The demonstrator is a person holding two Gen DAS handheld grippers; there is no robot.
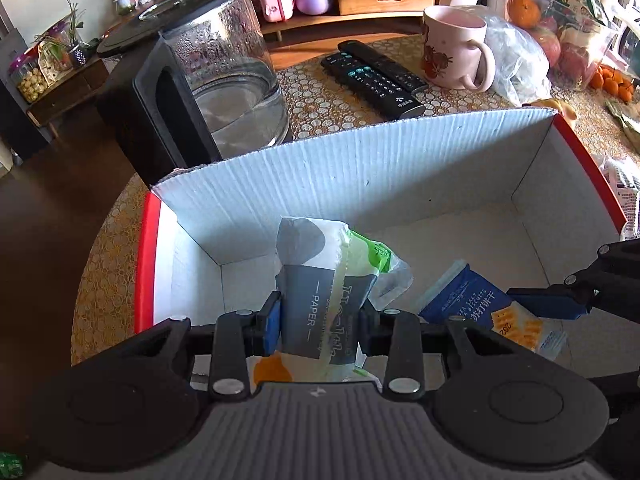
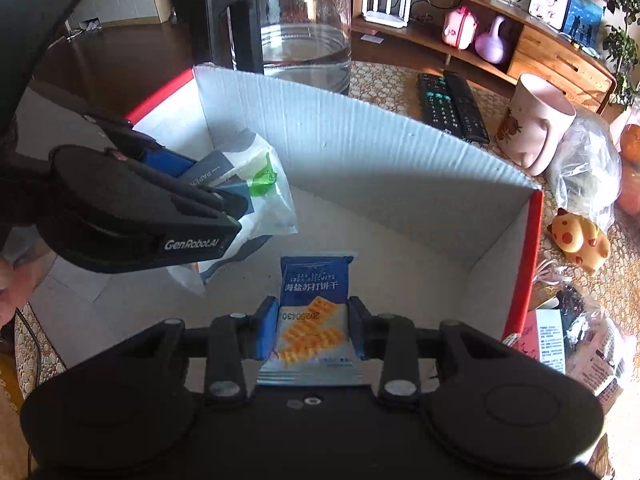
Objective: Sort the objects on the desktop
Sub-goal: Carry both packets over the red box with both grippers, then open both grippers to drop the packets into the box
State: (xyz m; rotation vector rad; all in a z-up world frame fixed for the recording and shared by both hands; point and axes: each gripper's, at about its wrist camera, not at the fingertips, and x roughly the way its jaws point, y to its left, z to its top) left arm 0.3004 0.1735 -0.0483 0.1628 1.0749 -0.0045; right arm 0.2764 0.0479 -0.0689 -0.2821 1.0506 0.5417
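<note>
Left gripper (image 1: 320,316) pinches crinkly, seemingly plastic tissue pack (image 1: 320,280).

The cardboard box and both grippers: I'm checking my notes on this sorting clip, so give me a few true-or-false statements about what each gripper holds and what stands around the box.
1. The left gripper is shut on a tissue pack. True.
2. The right gripper is empty. False: it is shut on a blue cracker packet.
3. Both held items hang over the inside of the cardboard box. True.
4. The pink mug stands inside the box. False: it stands on the table beyond the box's far wall.
5. The glass kettle is dry. False: water shows in its lower part.
6. Two black remotes lie side by side between the kettle and the mug. True.
</note>
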